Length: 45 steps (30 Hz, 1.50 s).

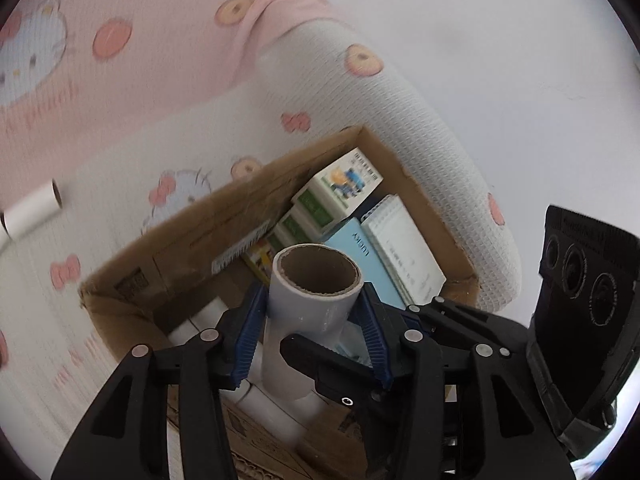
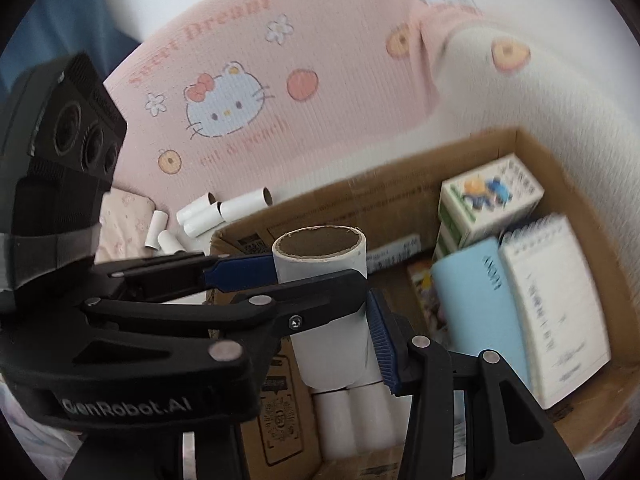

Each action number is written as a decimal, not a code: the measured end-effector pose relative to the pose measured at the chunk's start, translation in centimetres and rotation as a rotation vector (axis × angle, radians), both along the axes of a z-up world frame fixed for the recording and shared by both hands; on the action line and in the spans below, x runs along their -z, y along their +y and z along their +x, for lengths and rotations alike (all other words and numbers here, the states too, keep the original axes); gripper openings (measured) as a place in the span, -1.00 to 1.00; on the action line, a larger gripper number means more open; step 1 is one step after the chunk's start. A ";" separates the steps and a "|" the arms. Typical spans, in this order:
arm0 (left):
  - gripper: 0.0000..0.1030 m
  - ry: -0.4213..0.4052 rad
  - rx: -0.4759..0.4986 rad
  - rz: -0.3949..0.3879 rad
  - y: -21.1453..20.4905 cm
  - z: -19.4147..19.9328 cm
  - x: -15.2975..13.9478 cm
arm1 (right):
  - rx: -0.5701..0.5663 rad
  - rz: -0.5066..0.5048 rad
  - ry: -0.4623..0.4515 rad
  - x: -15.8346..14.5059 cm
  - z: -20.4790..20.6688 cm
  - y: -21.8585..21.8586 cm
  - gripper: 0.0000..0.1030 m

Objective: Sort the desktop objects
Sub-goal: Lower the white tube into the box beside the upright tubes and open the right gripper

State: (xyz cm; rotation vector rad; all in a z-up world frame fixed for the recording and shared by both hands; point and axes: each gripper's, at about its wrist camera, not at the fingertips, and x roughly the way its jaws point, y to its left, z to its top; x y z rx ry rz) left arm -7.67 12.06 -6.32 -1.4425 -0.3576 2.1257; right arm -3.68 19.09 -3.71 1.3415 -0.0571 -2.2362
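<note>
Far left, loose tubes (image 2: 224, 210) lie on Hello Kitty bedspread (image 2: 240, 80), outside cardboard box (image 1: 224, 216).

Left gripper (image 1: 312, 312): blue pads pressed on both sides of white paper tube (image 1: 316, 280), clamped.

Tube upright, over box, above tubes already stacked (image 2: 352, 416).

Likely light, hollow, thin-walled; crushes under hard squeeze, smooth skin may slip. Best hold: mid-body, gentle.

Right gripper (image 2: 336, 344): one pad against tube, other finger hidden; grip cannot be told.

Far right in box: blue booklet (image 2: 476, 312), spiral notebook (image 2: 556, 320).

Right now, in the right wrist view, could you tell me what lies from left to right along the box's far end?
Held paper tube → stacked green-and-white cartons → light blue booklet → spiral notepad.
</note>
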 end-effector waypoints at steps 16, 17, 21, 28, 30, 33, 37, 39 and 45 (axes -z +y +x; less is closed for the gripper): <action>0.04 0.180 0.006 -0.021 -3.2 -0.2 -1.2 | -0.060 0.262 -0.102 3.4 -2.5 -2.9 -0.22; -0.02 0.185 0.009 -0.024 -3.2 -0.2 -1.1 | -0.059 0.277 -0.124 3.8 -2.7 -3.1 -0.22; -0.22 0.204 0.019 -0.028 -3.6 -0.1 -0.8 | -0.047 0.382 -0.202 5.8 -3.9 -4.0 -0.23; -0.25 0.167 -0.018 0.017 -6.0 -0.6 0.1 | -0.029 0.495 -0.251 7.6 -6.0 -4.6 -0.24; -0.25 0.163 -0.037 0.033 -6.7 -0.8 0.3 | -0.039 0.514 -0.265 8.2 -6.5 -4.8 -0.25; -0.25 0.167 -0.059 0.053 -7.6 -0.9 0.2 | -0.057 0.477 -0.373 10.2 -6.8 -4.8 -0.38; -0.25 0.162 -0.060 0.063 -7.8 -1.1 0.2 | -0.097 0.621 -0.341 12.0 -6.0 -5.9 -0.39; -0.24 0.155 -0.062 0.077 -7.8 -1.2 0.2 | -0.111 0.644 -0.325 11.9 -5.8 -6.2 -0.39; -0.24 0.163 -0.054 0.081 -7.6 -1.0 0.1 | -0.131 0.551 -0.196 8.3 -5.7 -5.6 -0.35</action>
